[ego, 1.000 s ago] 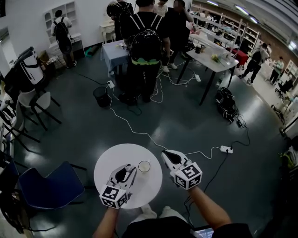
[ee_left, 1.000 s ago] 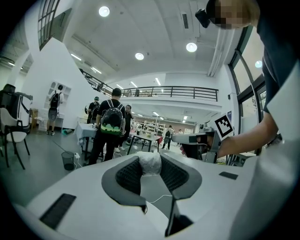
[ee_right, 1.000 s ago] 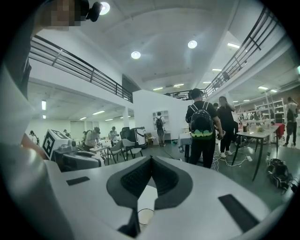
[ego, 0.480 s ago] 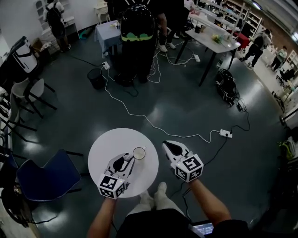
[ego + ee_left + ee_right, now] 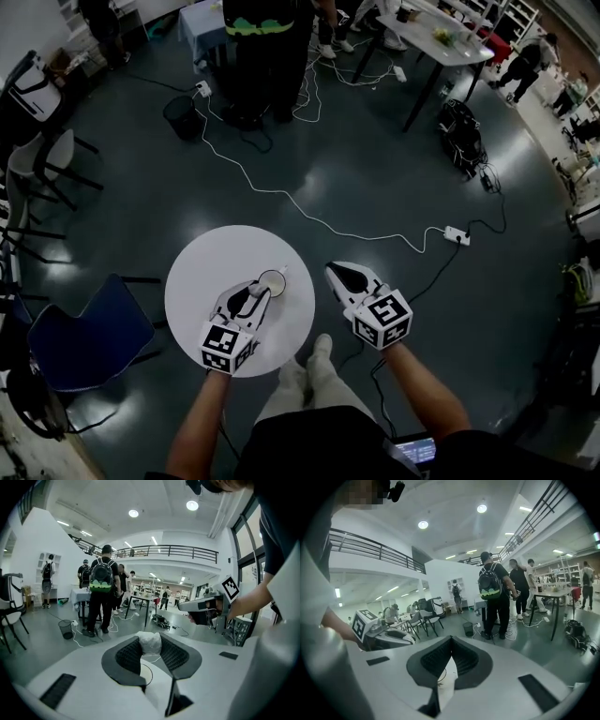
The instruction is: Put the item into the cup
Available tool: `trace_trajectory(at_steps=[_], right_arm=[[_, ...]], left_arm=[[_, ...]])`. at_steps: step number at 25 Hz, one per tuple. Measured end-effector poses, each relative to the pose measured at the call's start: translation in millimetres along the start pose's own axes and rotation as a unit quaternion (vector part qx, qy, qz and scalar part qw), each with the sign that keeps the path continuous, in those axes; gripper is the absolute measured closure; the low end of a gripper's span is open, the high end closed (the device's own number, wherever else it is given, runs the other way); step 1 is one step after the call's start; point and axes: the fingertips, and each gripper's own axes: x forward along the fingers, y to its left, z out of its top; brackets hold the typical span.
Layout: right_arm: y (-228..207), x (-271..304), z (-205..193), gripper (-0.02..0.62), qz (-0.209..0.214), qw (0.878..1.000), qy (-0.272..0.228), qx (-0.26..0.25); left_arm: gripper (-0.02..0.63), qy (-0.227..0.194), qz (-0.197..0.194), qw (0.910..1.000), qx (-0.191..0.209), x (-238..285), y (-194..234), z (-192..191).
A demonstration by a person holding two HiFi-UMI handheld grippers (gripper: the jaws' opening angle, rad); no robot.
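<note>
A round white table (image 5: 211, 267) carries a small pale cup (image 5: 273, 282) near its right edge. My left gripper (image 5: 254, 293) reaches over the table with its tips at the cup's near rim. In the left gripper view it (image 5: 151, 645) is shut on a white crumpled item (image 5: 150, 639) pinched between the dark pads. My right gripper (image 5: 336, 272) hovers over the floor just right of the table, off its edge. In the right gripper view its jaws (image 5: 450, 640) meet with nothing between them.
A blue chair (image 5: 84, 333) stands left of the table. A white cable (image 5: 309, 220) runs across the dark floor to a power strip (image 5: 457, 233). A black bin (image 5: 178, 114), standing people (image 5: 267, 37) and a long table (image 5: 450, 42) are farther off.
The left gripper has moved forward with the item until its tips reach the cup's rim. The head view has tilted further down. The right gripper stays beside the table.
</note>
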Motion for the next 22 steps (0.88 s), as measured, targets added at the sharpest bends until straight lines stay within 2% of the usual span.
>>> trace_trajectory(at_steps=[9,22], right_arm=[[-27,12,-36,0.578,-0.003,1.000,0.024,0.014],[-48,10,-76,0.578,-0.011,0.998,0.050,0.031]], left_arm=[[0.486,0.055,-0.001,0.9982,0.024,54,18,-53],[0.486,0.091,-0.002,0.9957,0.020,100,29,-98]])
